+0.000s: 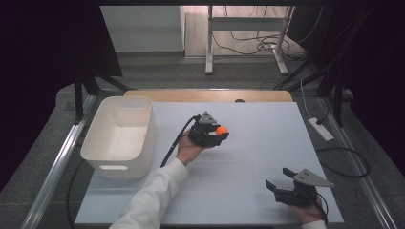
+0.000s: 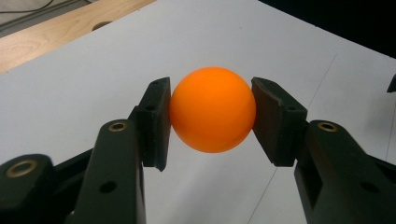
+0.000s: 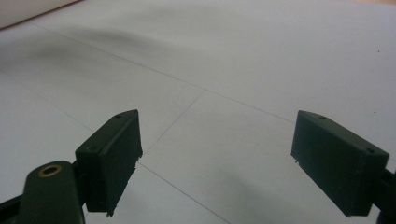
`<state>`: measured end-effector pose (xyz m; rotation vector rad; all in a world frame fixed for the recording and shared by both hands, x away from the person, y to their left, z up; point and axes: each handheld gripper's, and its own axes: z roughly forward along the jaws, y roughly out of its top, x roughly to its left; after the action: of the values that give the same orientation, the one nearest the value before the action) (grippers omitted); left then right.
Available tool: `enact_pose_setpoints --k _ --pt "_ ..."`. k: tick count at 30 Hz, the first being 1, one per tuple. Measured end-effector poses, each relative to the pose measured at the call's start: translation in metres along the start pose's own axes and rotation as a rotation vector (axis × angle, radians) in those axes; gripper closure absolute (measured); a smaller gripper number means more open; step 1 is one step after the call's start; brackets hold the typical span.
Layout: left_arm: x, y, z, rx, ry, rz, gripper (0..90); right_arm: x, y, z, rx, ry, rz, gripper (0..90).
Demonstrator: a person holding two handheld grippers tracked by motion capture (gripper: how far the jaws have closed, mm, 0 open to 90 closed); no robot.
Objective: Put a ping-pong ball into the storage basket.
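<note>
Left gripper clamps a light, smooth orange ball across its widest girth; white bin at nine o'clock; right gripper fingers apart.

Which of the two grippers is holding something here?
The left gripper: its jaws clamp an orange ball. The right gripper sits open and empty.

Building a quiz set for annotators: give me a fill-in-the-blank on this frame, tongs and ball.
1. The left tongs are shut on a ball whose colour is ____.
2. The right tongs are ____, with nothing between their jaws.
3. The white bin stands on the ____ side of the table in the high view.
4. The ball is held ____ the bin, not inside it.

Missing words: orange; open; left; outside
</note>
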<state>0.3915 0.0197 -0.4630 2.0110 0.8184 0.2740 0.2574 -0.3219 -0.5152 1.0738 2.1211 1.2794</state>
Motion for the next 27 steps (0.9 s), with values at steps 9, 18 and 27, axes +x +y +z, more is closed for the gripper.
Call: enact_pose_setpoints --k 9,18,27 --pt "0.0 -0.005 -0.006 0.002 -0.002 -0.016 50.5 0.0 0.0 0.0 0.0 -0.001 0.0 15.9" --pt "-0.001 -0.007 -0.017 -0.009 0.003 -0.01 50.5 0.0 0.0 0.0 0.002 -0.004 -0.002 16.0" --pt "-0.002 -0.008 -0.022 -0.015 0.0 -0.012 50.5 0.001 0.0 0.0 0.0 -0.002 -0.002 15.9"
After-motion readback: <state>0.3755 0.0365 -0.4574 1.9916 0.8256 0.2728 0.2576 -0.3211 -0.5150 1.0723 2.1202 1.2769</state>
